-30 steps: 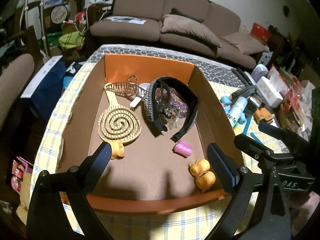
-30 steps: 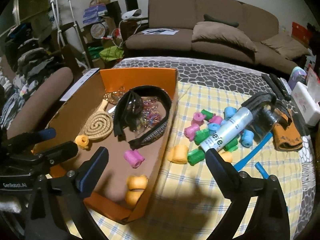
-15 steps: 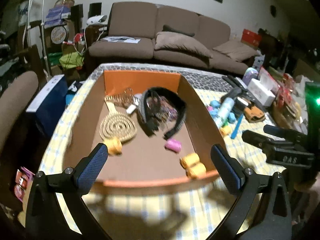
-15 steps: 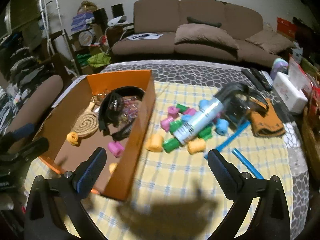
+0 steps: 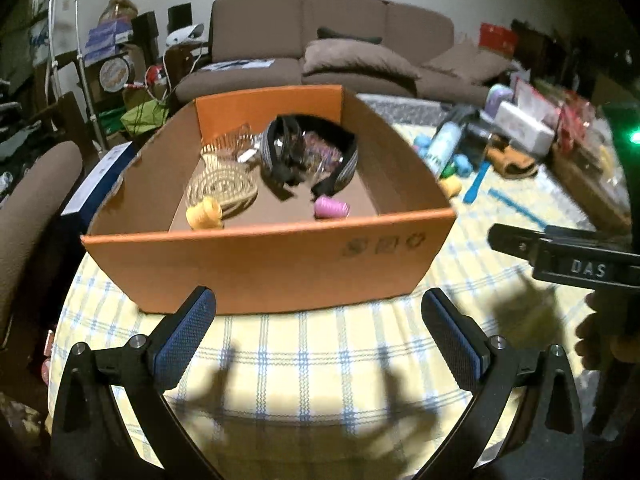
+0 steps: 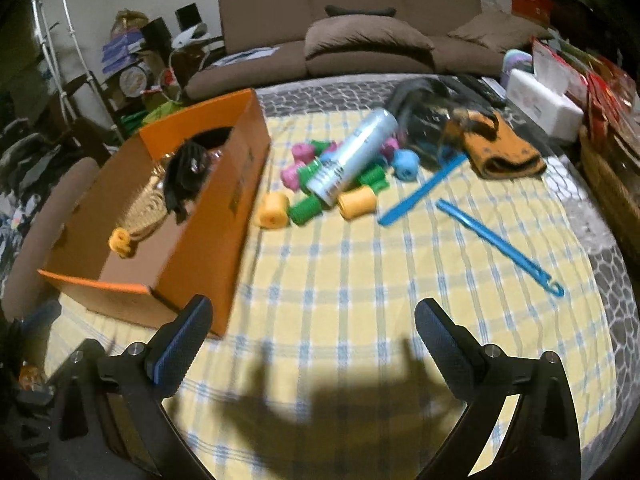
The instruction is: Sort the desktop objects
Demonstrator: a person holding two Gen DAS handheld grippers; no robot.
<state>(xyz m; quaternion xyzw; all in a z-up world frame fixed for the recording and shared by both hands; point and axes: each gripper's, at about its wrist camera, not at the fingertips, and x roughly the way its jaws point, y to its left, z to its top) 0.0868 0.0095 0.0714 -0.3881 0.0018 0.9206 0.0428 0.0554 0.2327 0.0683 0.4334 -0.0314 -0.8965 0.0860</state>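
Hair rollers of foam, in yellow, green, pink and blue (image 6: pixel 320 184), lie heaped on the yellow checked tabletop (image 6: pixel 360 280) at the centre of the right wrist frame, just right of the orange cardboard box (image 6: pixel 224 208). Nearest the camera, the right gripper (image 6: pixel 310 344) is spread wide and empty above bare cloth at the bottom of that frame. The left gripper (image 5: pixel 318 332) is likewise spread and empty, low in the left wrist frame, just before the box's near wall. Inside the box a yellow roller (image 5: pixel 204 212) touches a beige spiral hairbrush (image 5: pixel 222 188), a pink roller (image 5: pixel 332 207) sits mid-floor, and black headbands (image 5: pixel 308 152) lie farther back. A silver spray can (image 6: pixel 352 160) rests across the heap; two blue plastic sticks (image 6: pixel 496 244) lie to its right. A brown sofa (image 6: pixel 360 36) fills the upper frame.
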